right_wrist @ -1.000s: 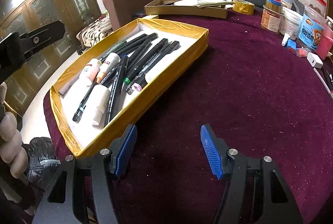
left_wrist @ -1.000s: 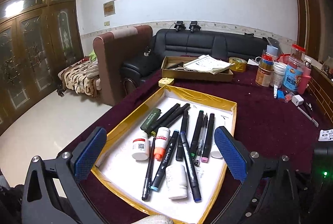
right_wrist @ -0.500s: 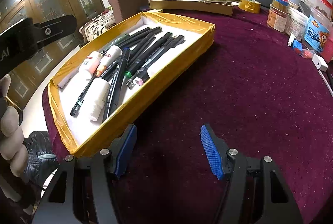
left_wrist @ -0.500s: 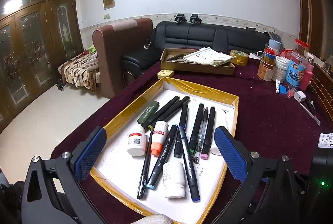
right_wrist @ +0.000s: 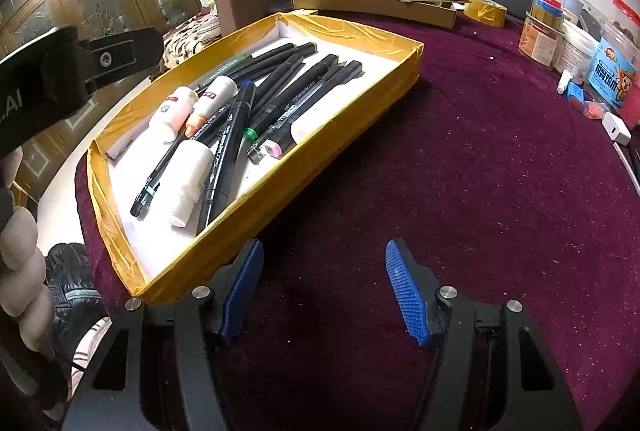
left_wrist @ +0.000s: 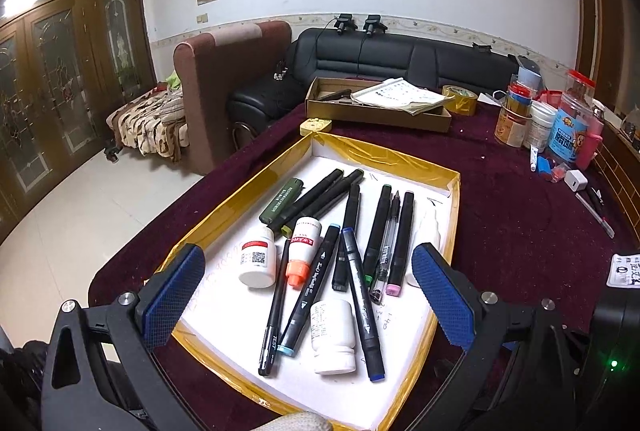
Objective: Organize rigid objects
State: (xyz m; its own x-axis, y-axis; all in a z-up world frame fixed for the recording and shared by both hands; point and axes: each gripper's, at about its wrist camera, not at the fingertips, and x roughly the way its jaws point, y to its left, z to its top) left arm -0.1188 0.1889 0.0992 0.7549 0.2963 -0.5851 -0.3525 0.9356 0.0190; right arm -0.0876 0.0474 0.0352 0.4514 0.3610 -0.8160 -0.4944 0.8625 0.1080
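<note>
Since a second ago the left wrist view has tipped a little: the gold-edged tray (left_wrist: pixel 451 227) and its contents sit lower and closer between the left gripper (left_wrist: pixel 308 295) jaws, while the right gripper (right_wrist: pixel 320 291) has barely shifted over the table (right_wrist: pixel 460 191).

The left jaws stand released and wide, hovering above the near half of the tray with nothing between the pads. Just inside the left pad lies a red-capped white bottle (left_wrist: pixel 258 259), then an orange-tipped glue bottle (left_wrist: pixel 302 245). Between the jaws, toward the middle, black markers (left_wrist: pixel 312 301) fan out, one with a blue end reaching nearest the camera, and a plain white bottle (left_wrist: pixel 333 335) lies on its side among them. Close to the right pad lies a pink-ended marker (left_wrist: pixel 400 243), with a clear pen just beside it.

The right jaws are likewise released and hold nothing, with bare maroon cloth between them. The tray lies ahead and left of the left pad, its near corner just beside that pad.
</note>
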